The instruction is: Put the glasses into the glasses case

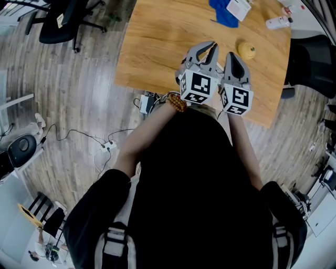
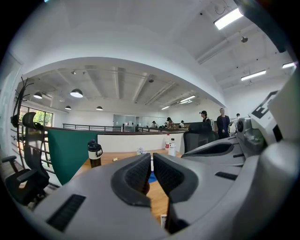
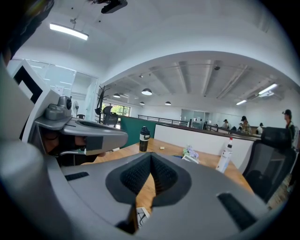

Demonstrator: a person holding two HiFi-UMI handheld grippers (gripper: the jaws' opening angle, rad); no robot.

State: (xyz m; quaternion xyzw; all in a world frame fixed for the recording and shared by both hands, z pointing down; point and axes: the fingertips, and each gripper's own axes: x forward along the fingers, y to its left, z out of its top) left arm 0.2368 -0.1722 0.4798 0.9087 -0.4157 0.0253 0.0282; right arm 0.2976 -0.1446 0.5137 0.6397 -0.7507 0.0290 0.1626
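Neither the glasses nor a case can be told for sure in any view. In the head view a blue item [image 1: 223,13] with a white card on it lies at the far side of the wooden table [image 1: 157,58]. Both grippers hover side by side over the table's near edge, pointing across it. My left gripper [image 1: 206,48] [image 2: 152,161] stands open by a narrow slit with nothing in it. To its right, my right gripper [image 1: 232,55] [image 3: 151,157] is shut with its pads touching and empty.
A yellow object [image 1: 247,50] lies just beyond the right gripper. Farther off lies a white bottle [image 1: 278,22], and a black flask [image 3: 144,138] stands on the table. Office chairs [image 1: 63,21] stand around; cables [image 1: 107,144] lie on the floor.
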